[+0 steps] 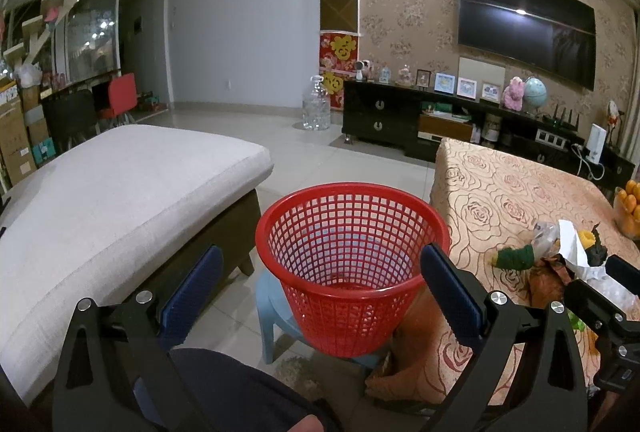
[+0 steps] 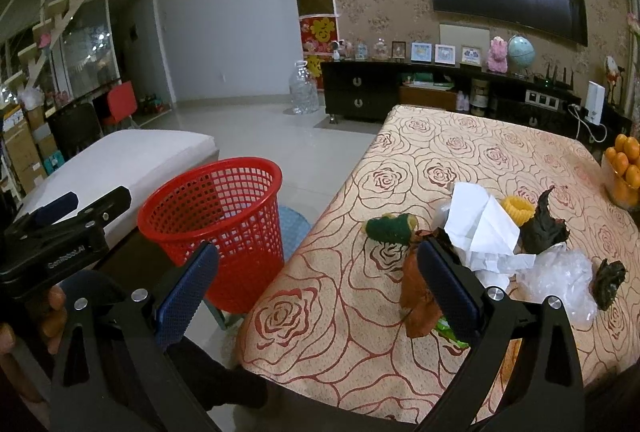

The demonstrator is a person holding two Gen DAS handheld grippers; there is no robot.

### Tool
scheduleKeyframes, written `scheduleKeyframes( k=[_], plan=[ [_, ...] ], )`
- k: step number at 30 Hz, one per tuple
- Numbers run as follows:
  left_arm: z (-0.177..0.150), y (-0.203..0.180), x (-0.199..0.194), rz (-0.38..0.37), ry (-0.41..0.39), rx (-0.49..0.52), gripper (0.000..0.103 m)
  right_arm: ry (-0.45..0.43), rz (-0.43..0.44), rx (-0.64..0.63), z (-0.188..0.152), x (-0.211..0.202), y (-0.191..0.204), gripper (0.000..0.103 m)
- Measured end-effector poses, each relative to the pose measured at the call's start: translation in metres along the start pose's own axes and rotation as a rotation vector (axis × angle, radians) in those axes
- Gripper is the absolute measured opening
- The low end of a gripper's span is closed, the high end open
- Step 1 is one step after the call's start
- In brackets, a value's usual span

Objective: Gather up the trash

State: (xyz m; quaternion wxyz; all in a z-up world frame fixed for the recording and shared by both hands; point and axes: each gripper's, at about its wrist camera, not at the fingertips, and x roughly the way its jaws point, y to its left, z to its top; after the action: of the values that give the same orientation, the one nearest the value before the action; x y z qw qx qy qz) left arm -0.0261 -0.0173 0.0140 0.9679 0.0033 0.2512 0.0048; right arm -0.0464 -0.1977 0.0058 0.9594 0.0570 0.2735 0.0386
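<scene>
My left gripper (image 1: pixel 320 288) & right gripper (image 2: pixel 316 286) are both wide apart, holding nothing, w/ red basket (image 1: pixel 352 268) beside trash pile (image 2: pixel 492 244).

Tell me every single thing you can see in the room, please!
Basket: one, red, on a light blue stool beside the table.
Table: one, beige rose-pattern cloth, at right.
Trash pile: white paper, clear plastic, yellow ring, green roll, dark scraps, brown wrapper, on the table's near part.
Oranges: several, orange, at the table's right edge.
Sofa cushion: one, cream, at left.
TV: one, black, on the wall.
Cabinet: one, black, under the TV, topped with framed pictures, a pink plush toy and a globe.
Water jug: one, clear, on the floor.
Left gripper: open, over the basket.
Right gripper: open, at the table's edge by the trash.
</scene>
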Motion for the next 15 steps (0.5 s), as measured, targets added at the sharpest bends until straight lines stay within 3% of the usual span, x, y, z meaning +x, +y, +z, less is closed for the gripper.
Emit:
scheduleKeyframes(
  k=[15],
  plan=[
    [-0.0014, -0.0003, -0.0017, -0.002, 0.002, 0.002, 0.095, 0.001, 0.002, -0.001, -0.0009, -0.0015, 0.0004, 0.097]
  ],
)
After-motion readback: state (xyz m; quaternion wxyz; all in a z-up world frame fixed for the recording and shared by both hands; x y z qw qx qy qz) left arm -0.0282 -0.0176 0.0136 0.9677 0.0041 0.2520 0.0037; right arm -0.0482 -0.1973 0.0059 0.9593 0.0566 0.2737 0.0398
